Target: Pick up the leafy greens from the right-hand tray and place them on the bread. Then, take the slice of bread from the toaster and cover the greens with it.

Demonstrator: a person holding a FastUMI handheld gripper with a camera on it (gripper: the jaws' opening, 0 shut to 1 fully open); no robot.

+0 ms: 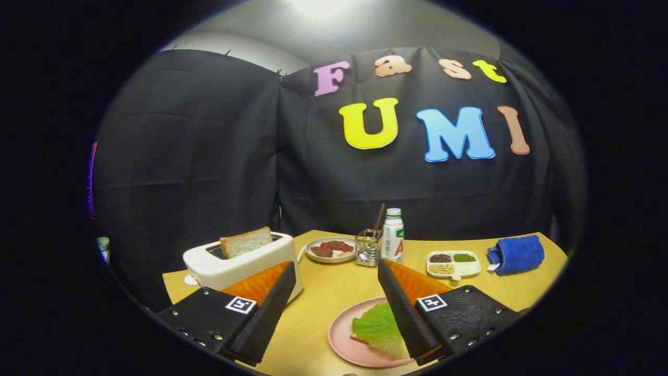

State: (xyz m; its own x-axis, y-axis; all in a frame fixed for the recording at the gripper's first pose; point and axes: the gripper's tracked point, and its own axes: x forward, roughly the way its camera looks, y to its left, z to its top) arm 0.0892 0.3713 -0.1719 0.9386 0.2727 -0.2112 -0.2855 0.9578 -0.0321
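No legible txt; bottle (392, 235) label too small; spread jaws carry square coded tags.

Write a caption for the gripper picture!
Open gripper above lettuce on pink plate, bread in toaster.

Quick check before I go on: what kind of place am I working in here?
Likely a staged kitchen-table booth: a wooden table against black cloth, with a toaster holding bread and a pink plate of greens. The gripper fingers are open.
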